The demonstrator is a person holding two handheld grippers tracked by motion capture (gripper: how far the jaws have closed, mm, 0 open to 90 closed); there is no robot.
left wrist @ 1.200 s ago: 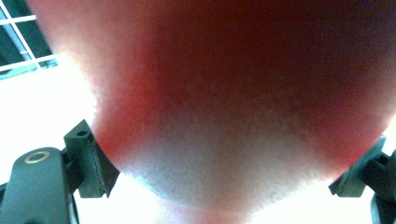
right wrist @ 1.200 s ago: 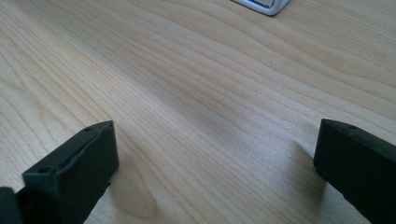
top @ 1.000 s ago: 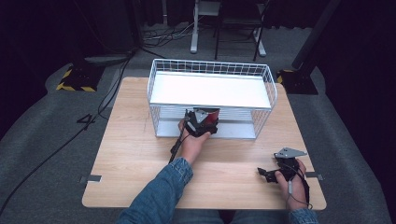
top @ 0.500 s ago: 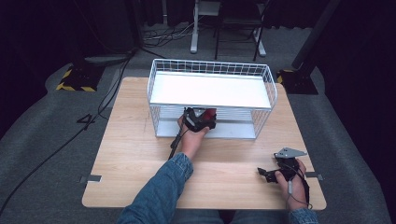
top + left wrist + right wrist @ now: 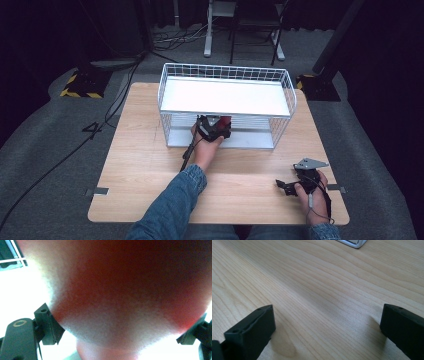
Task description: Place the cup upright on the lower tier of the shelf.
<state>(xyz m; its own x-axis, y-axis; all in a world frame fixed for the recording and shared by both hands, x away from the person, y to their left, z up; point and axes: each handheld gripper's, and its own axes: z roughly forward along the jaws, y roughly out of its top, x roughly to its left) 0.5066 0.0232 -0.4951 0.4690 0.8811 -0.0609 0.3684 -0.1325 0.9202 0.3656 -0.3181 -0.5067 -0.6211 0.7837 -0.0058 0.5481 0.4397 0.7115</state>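
The red thing (image 5: 120, 290) sat right between the jaws of the left gripper (image 5: 214, 128), pressed so close to that gripper's camera that I could only call it rounded and red, blurred past naming. From above, a sliver of it (image 5: 224, 120) showed at the gripper's far side, at the front opening of the white wire rack (image 5: 226, 72), under the upper shelf (image 5: 225, 96) and over the lower one. The jaws were clamped on its two sides, so the grip looked sound. What mattered, I judged, was that the opening lay straight ahead of the tool, away from the person, with the upper shelf low overhead; any push inward would need to run level. Whether the red thing touched the lower shelf I could not tell. The right gripper (image 5: 295, 186) rested well apart on the wooden table (image 5: 135, 165), jaws spread with nothing between them.
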